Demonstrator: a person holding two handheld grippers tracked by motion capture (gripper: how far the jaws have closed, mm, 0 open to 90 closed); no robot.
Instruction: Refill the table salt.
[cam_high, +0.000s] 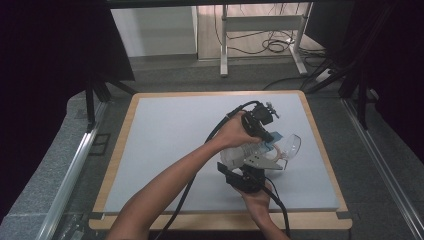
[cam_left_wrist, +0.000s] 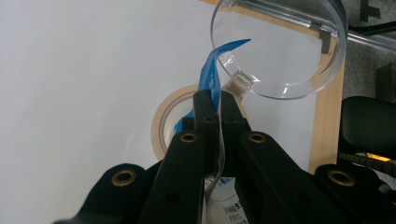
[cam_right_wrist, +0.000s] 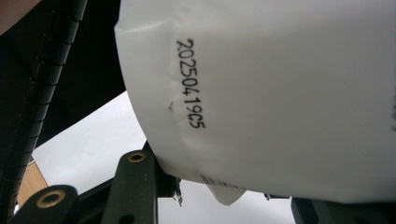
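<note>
High view shows both hands meeting over the grey counter at about four o'clock from its centre, working on a white plastic pouch with a blue top edge. Nearest the person, the right gripper stands at six o'clock of the pouch and has its jaws part-way closed around the pouch's lower body; in the right gripper view the white film with its printed date code bulges between the black jaws, so I judge it held firmly. From twelve o'clock the left gripper comes in, and in the left gripper view its jaws are fully shut on the blue strip along the pouch's top, which curls up and away past the fingertips. At three o'clock of the pouch a clear plastic cup is near its mouth; in the left gripper view its rim sits just beyond the strip, with a roll of tape lying on the counter beneath. By my reading the pouch is gripped at both ends and the tearing of its top looks under way, though whether it is fully open I cannot tell. Nothing appears in the cup yet, so finishing the opening and tipping the contents in seem left to do.
</note>
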